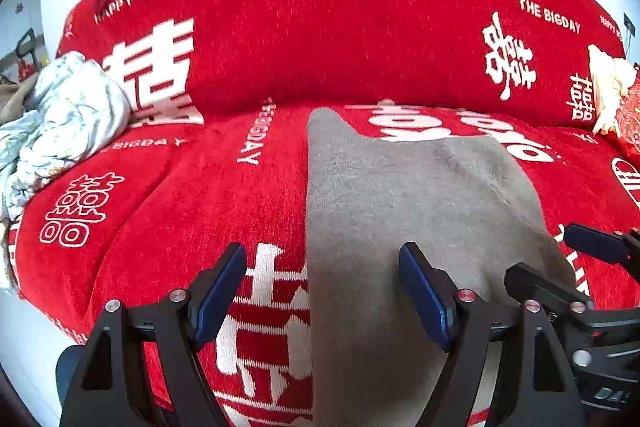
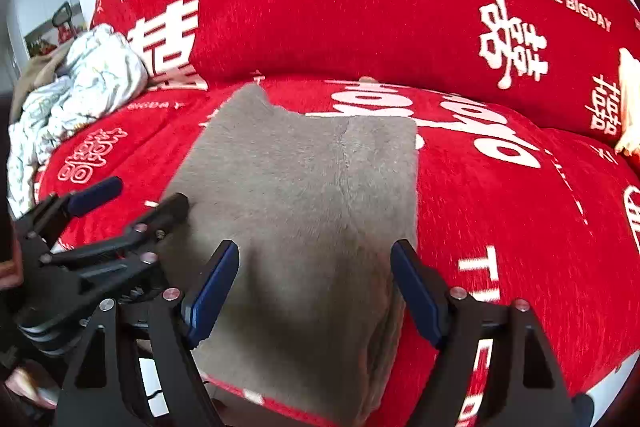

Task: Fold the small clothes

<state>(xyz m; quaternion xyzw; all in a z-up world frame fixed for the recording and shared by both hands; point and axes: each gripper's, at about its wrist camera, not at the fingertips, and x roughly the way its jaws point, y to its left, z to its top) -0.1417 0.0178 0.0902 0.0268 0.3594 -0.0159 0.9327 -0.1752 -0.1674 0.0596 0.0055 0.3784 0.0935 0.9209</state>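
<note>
A small grey fuzzy garment (image 1: 400, 211) lies flat on the red sofa seat (image 1: 180, 195), its near end hanging over the front edge. My left gripper (image 1: 322, 263) is open and empty above the garment's left edge near the seat front. My right gripper (image 2: 316, 259) is open and empty above the garment's (image 2: 304, 195) near right part. The right gripper also shows in the left wrist view (image 1: 544, 255) at the garment's right edge. The left gripper shows in the right wrist view (image 2: 140, 199) at the garment's left edge.
The sofa has a red cover with white wedding lettering and a tall backrest (image 1: 340, 39). A crumpled pale printed cloth pile (image 1: 60, 123) lies at the seat's left end. A cream and red item (image 1: 612, 95) sits at the right end.
</note>
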